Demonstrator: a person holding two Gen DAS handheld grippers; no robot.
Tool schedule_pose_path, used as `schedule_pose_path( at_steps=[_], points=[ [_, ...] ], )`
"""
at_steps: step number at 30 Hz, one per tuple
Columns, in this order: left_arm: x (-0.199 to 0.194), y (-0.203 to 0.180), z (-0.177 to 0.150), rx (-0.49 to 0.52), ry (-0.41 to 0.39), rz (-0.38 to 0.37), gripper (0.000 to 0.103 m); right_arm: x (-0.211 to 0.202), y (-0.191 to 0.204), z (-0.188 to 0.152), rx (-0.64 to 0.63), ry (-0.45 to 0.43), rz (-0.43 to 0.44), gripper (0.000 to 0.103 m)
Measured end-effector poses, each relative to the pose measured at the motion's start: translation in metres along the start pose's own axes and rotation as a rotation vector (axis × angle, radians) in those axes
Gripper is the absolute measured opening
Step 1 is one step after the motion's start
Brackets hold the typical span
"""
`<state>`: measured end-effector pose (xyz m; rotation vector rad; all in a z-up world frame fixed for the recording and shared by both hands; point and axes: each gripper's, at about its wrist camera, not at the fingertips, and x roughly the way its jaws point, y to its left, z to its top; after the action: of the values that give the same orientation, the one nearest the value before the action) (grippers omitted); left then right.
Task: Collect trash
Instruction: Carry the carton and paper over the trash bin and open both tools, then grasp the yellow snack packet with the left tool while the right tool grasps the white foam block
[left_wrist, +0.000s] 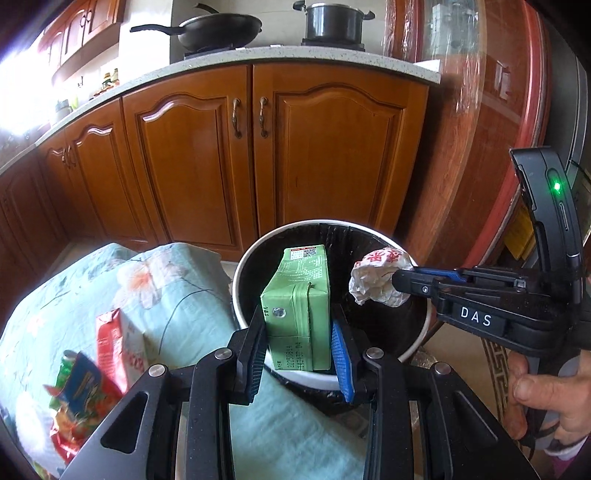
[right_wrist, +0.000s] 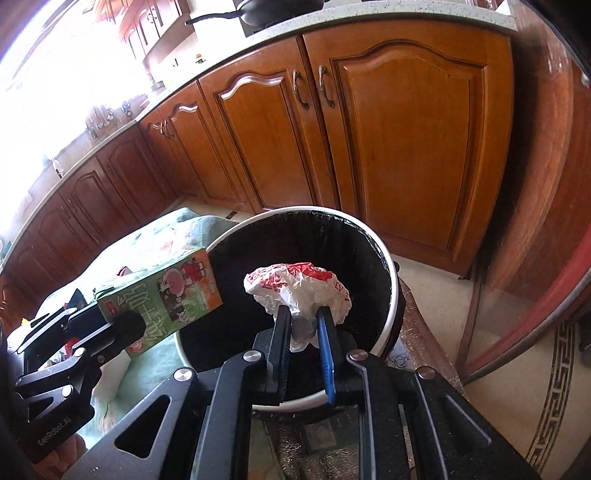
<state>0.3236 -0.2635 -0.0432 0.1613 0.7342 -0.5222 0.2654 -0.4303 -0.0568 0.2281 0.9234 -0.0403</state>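
**A:** Where did you have things at that moment?

**B:** I had both pieces of trash over the bin (left_wrist: 325, 376), the white-rimmed one with the black liner. The left gripper (left_wrist: 299, 347) had its fingers pinching the green carton (left_wrist: 295, 306) by its sides, carton upright, hanging above the bin's rim at about 7 o'clock of the opening. The right gripper (right_wrist: 303, 332) had its fingers pinching the crumpled wrapper (right_wrist: 299, 288), white with red print, over the middle of the opening.

**A:** Any advice for the drop?

**B:** I judged the wrapper was well placed; spreading the fingers there should let it fall straight in. The carton worried me more, being close above the near rim, so I'd have carried it towards the centre before letting go, or it might tip back out onto the floral cloth (left_wrist: 173, 295).

**A:** And the rest?

**B:** A red packet (left_wrist: 110, 339) and some colourful wrappers (left_wrist: 77, 391) lay on that cloth, at 9 o'clock from the bin, not yet collected.
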Motion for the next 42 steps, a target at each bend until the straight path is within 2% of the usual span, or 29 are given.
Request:
schedule_pose_path(
  at_steps=[6,8,10,13,15,19,20,24,31,42],
  points=[
    [0.028,0.000,0.008,-0.018,0.046,-0.019,0.032,0.012,-0.005,0.005,0.000,0.020,-0.005,0.018],
    [0.032,0.001,0.010,-0.027,0.057,-0.009,0.039,0.015,-0.007,0.007,-0.001,0.024,-0.005,0.020],
    [0.028,0.003,0.009,-0.037,0.041,-0.010,0.049,0.014,-0.009,0.007,0.008,0.025,-0.001,0.029],
    [0.016,0.008,0.002,-0.068,0.028,-0.011,0.058,0.011,-0.012,0.006,0.026,0.009,0.015,0.043],
    [0.006,0.012,-0.004,-0.091,0.018,-0.023,0.060,0.008,-0.014,0.005,0.038,-0.004,0.021,0.054],
    [-0.020,0.019,-0.024,-0.122,-0.017,-0.023,0.069,-0.006,-0.012,-0.001,0.069,-0.046,0.055,0.067],
    [-0.027,0.020,-0.029,-0.131,-0.025,-0.020,0.070,-0.010,-0.010,-0.004,0.076,-0.057,0.065,0.074],
    [-0.060,0.027,-0.057,-0.166,-0.056,-0.010,0.074,-0.026,0.004,-0.020,0.091,-0.099,0.100,0.085],
    [-0.109,0.045,-0.103,-0.243,-0.064,0.032,0.074,-0.038,0.036,-0.055,0.123,-0.101,0.175,0.087],
    [-0.180,0.061,-0.159,-0.297,-0.057,0.113,0.074,-0.038,0.100,-0.096,0.047,-0.036,0.250,0.087]
  ],
)
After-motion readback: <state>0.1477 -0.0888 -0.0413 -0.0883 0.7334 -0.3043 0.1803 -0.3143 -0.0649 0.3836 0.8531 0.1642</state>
